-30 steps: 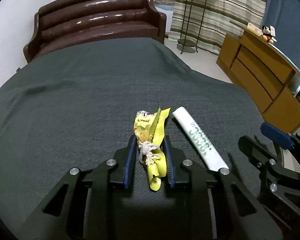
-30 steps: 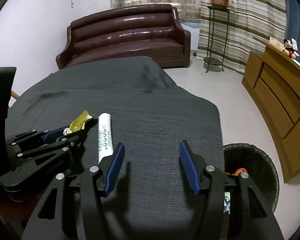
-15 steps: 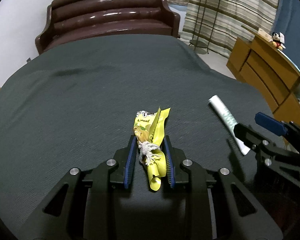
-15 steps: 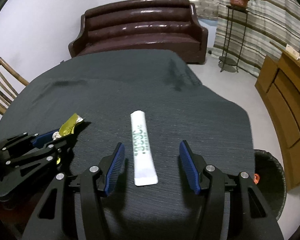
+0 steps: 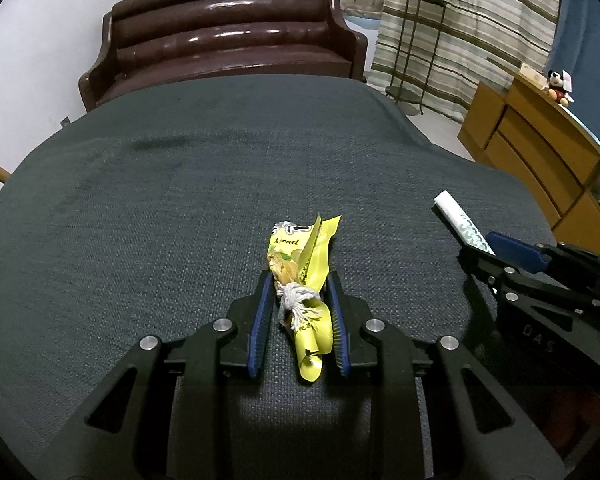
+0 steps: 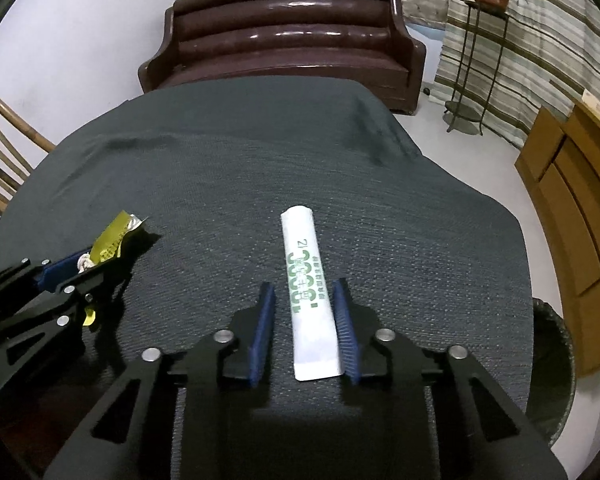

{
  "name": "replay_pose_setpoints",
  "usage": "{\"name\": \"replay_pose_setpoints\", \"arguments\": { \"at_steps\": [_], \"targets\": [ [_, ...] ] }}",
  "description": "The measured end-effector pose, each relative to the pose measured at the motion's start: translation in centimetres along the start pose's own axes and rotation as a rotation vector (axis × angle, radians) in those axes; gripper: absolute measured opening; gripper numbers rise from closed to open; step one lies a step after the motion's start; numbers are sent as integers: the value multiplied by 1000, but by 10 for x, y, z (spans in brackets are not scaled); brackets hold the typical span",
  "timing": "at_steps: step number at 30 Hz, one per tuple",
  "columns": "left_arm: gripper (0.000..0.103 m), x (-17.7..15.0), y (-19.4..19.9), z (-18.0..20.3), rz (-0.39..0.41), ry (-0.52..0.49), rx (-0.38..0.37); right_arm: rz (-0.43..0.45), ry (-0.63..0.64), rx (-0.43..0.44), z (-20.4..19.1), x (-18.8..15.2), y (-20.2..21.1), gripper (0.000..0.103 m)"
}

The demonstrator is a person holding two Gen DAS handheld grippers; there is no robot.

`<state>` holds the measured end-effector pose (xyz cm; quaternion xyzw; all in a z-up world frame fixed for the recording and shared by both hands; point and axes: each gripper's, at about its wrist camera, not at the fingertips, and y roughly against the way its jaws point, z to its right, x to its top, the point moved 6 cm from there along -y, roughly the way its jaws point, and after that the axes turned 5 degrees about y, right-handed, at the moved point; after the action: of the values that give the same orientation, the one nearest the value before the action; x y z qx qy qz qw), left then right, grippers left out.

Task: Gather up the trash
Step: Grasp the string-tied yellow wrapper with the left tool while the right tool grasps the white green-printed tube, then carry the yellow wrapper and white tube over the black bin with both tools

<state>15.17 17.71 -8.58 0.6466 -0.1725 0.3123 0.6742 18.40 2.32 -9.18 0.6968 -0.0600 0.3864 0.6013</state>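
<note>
My left gripper (image 5: pixel 299 280) is shut on a yellow snack wrapper (image 5: pixel 305 264) tied with white string, just above the dark grey tablecloth (image 5: pixel 180 200). A white tube with green print (image 6: pixel 306 276) lies flat on the cloth. My right gripper (image 6: pixel 302 286) straddles the tube's near half, jaws narrowed with the right pad against it and a small gap on the left. The tube's far end (image 5: pixel 456 216) and the right gripper (image 5: pixel 500 248) also show in the left wrist view. The left gripper with the wrapper (image 6: pixel 108 240) shows at left in the right wrist view.
A black trash bin (image 6: pixel 552 368) stands on the floor off the table's right edge. A brown sofa (image 6: pixel 284 36) is beyond the table, a wooden chair (image 6: pixel 0 160) at left, a wooden cabinet (image 6: pixel 580 208) and a plant stand (image 6: pixel 480 60) at right.
My right gripper has swung left over the white tube and its jaws have narrowed around it. The left gripper has kept its hold on the wrapper.
</note>
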Motion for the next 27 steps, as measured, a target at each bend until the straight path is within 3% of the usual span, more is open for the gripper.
{"name": "replay_pose_setpoints", "arguments": {
  "at_steps": [3,27],
  "targets": [
    [26,-1,1,2,8,-6,1,4,-2,9,-3,0,1,21],
    [26,-17,28,26,64,-21,-32,72,-53,-9,-2,-23,37,20]
  ]
}}
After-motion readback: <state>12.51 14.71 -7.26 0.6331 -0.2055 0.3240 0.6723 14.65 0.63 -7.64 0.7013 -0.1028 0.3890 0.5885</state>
